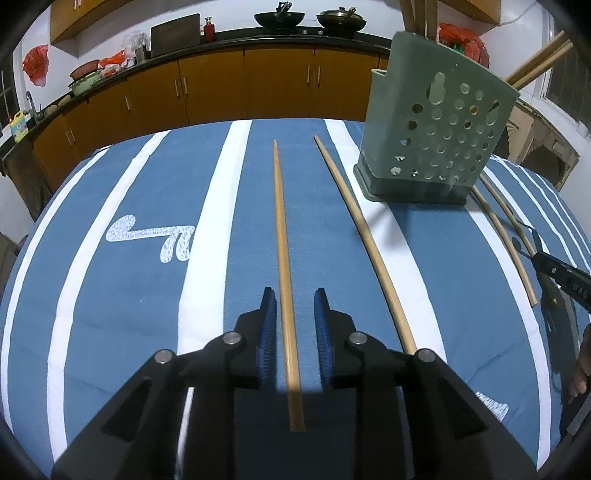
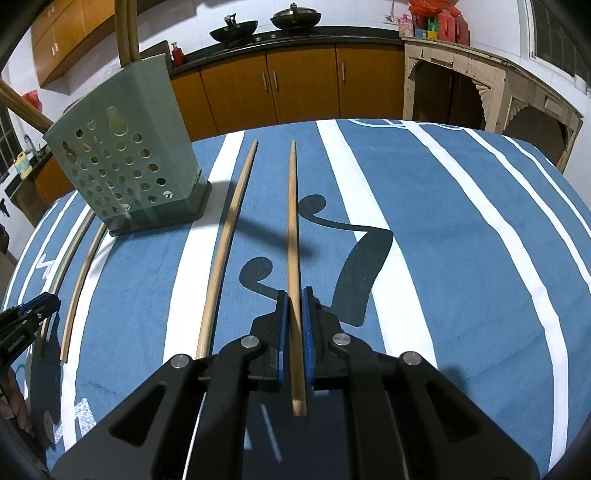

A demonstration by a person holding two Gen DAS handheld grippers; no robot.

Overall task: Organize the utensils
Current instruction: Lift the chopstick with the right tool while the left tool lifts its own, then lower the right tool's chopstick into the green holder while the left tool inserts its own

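**Counter** (image 2: 480,221): covered by a blue cloth with white stripes. The far edge curves in front of the cabinets (image 1: 277,85). The widest open stretch of cloth lies right of the holder, running out to the right edge.

**Holder** (image 1: 436,129): green, perforated, standing upright near the far edge. Spare sticks (image 1: 415,14) rise from its top, and some lean out sideways.

**Stick 1** (image 1: 282,240): lies flat, well left of the holder, pointing at the far edge.
**Stick 2** (image 1: 364,240): lies flat between stick 1 and the holder, its far end near the holder's base.
**Stick 3** (image 2: 221,254): lies flat just right of the holder.
**Stick 4** (image 2: 293,221): farthest right of the holder, beside stick 3.

**Left claw** (image 1: 295,306): spread, with a blue pad on either side of stick 1's near part and a gap on both sides.
**Right claw** (image 2: 294,295): pressed together, pinching stick 4 near its thick end. Whether the stick is off the cloth cannot be told.

**Writing**: white characters on the side of the right claw's body are too small to read for certain. The cloth carries a white squiggle left of the holder and a dark one right of it; neither reads as words.

**Surroundings**: behind the holder, two woks (image 1: 279,18), a red bottle (image 1: 209,29) and a board (image 1: 175,35) stand above the cabinets. A pale arched sideboard (image 2: 461,85) stands to the right.
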